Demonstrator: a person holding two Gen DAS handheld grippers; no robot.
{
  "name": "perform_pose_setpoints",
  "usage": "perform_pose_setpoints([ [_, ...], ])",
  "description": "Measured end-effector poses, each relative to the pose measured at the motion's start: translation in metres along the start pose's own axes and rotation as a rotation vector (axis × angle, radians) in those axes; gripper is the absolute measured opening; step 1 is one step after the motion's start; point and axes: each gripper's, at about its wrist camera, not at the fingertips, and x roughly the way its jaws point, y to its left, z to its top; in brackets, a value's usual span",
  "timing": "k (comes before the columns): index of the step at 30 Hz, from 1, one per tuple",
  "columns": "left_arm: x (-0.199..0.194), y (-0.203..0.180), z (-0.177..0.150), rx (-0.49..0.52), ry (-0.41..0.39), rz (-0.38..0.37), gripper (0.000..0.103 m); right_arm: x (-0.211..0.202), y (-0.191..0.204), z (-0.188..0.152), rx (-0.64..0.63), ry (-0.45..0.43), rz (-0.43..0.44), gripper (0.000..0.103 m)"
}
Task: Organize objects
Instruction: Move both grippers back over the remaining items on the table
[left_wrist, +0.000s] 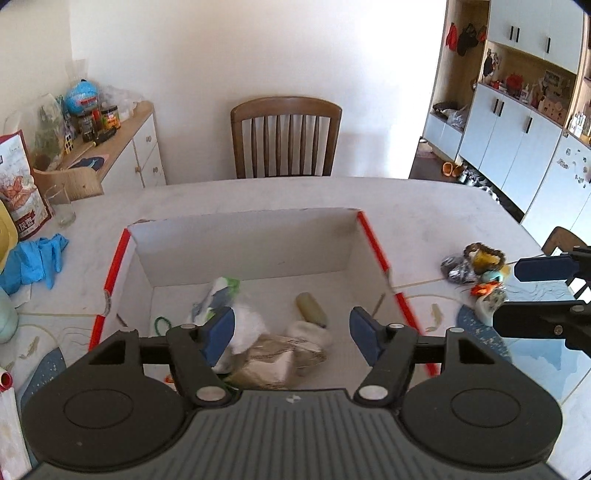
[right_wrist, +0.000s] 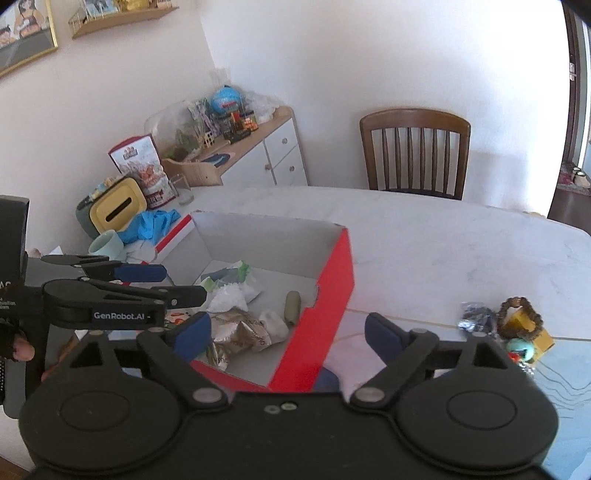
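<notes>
A white cardboard box with red edges (left_wrist: 373, 240) (right_wrist: 325, 291) stands on the table. It holds crumpled packets (left_wrist: 273, 360) (right_wrist: 240, 332), a white wad (left_wrist: 245, 323), a green-white wrapper (left_wrist: 221, 290) and an olive tube (left_wrist: 312, 308) (right_wrist: 293, 308). My left gripper (left_wrist: 291, 330) (right_wrist: 177, 282) is open and empty, hovering over the box's near side. My right gripper (right_wrist: 288, 334) (left_wrist: 506, 291) is open and empty, above the box's right front corner. A pile of small objects (left_wrist: 476, 267) (right_wrist: 513, 325), with a bead bracelet and a yellow piece, lies right of the box.
A wooden chair (left_wrist: 286, 136) (right_wrist: 415, 151) stands at the table's far side. A blue glove (left_wrist: 35, 260), a glass (left_wrist: 61, 205), a snack bag (left_wrist: 18, 184), a mint mug (right_wrist: 105, 245) and a yellow-lidded container (right_wrist: 116, 212) crowd the left. A cluttered sideboard (left_wrist: 122, 147) stands behind.
</notes>
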Motion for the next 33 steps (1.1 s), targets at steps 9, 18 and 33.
perform_pose_setpoints([
  [9,-0.015,-0.057,0.004,-0.004,-0.034,0.005,0.08,-0.043,-0.051,-0.011,0.018,-0.06,-0.007,0.101],
  [18,-0.008,-0.113,0.008,-0.001,-0.036,-0.01,0.083,-0.073,-0.104,-0.026,0.023,-0.078,-0.025,0.102],
  [33,0.027,-0.193,0.001,0.077,-0.03,-0.024,0.1,-0.087,-0.192,-0.052,0.071,-0.059,-0.127,0.102],
])
